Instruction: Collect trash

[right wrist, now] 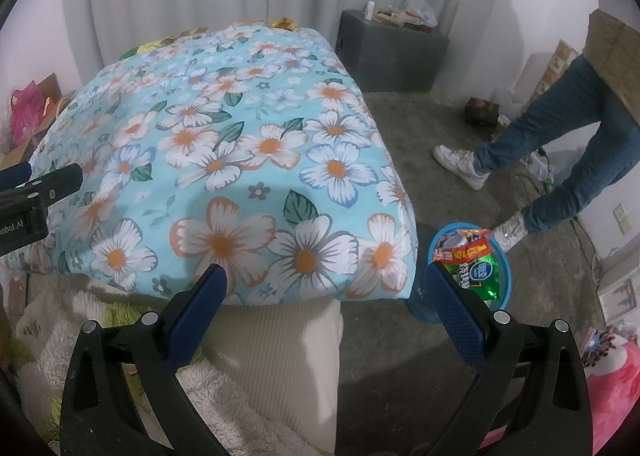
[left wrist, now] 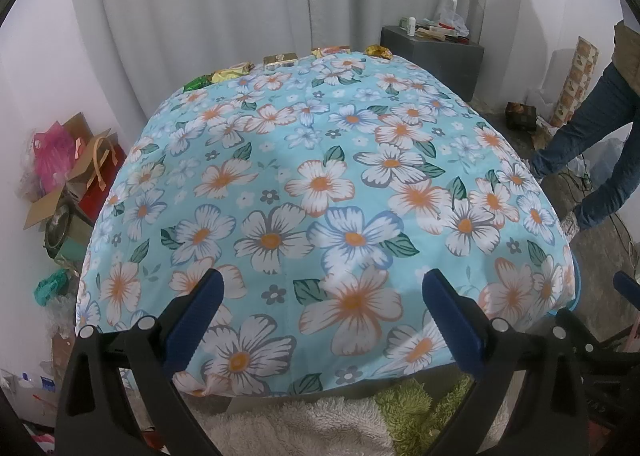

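Note:
A table under a blue floral cloth (left wrist: 320,184) fills the left wrist view. Along its far edge lie several wrappers: a green one (left wrist: 197,83), a yellow one (left wrist: 232,72), a gold box (left wrist: 280,58), an orange packet (left wrist: 330,51) and a crumpled gold wrapper (left wrist: 378,51). My left gripper (left wrist: 322,284) hovers open over the near edge, holding nothing. My right gripper (right wrist: 324,280) is open and empty at the table's near right corner. Beside that corner on the floor stands a blue basket (right wrist: 506,276) holding snack wrappers (right wrist: 466,252).
A person in jeans (right wrist: 560,148) and white sneakers stands to the right on the concrete floor. A grey cabinet (right wrist: 392,56) with clutter sits by the curtain. Cardboard boxes and bags (left wrist: 72,176) pile up at the left wall. Fluffy rugs (right wrist: 120,376) lie below the table.

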`<state>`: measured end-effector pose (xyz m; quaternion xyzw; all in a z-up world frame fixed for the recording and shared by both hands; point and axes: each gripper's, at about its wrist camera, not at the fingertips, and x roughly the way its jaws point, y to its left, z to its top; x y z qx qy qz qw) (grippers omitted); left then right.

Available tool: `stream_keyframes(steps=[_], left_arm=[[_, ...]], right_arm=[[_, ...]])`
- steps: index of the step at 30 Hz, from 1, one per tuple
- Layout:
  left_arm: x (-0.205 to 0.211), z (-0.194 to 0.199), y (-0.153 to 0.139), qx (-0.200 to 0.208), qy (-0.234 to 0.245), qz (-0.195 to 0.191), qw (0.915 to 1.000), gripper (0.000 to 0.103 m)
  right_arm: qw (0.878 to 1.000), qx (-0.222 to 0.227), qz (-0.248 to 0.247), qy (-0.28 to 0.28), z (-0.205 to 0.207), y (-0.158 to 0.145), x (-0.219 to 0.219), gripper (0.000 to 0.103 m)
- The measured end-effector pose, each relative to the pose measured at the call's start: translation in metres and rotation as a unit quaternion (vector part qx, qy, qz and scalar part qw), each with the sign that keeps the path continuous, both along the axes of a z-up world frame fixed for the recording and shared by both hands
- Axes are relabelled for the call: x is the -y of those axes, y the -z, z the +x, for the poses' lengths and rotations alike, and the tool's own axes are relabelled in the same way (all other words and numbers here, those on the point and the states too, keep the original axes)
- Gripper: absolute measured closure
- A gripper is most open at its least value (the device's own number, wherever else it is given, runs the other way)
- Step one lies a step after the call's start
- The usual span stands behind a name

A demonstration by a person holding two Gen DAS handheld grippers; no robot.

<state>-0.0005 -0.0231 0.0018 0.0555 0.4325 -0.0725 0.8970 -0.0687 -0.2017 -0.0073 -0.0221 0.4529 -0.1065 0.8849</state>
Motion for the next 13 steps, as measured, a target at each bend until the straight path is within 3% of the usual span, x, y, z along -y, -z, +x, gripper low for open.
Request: stream_keyframes(steps=[13], left_arm=[[0.0008,0.0006,0.0001,0.0,0.0,0.0,1.0,0.006]], right_arm=[[1.0,-0.001,0.0,-0.001,-0.0005,0.0,0.0004,0.008]])
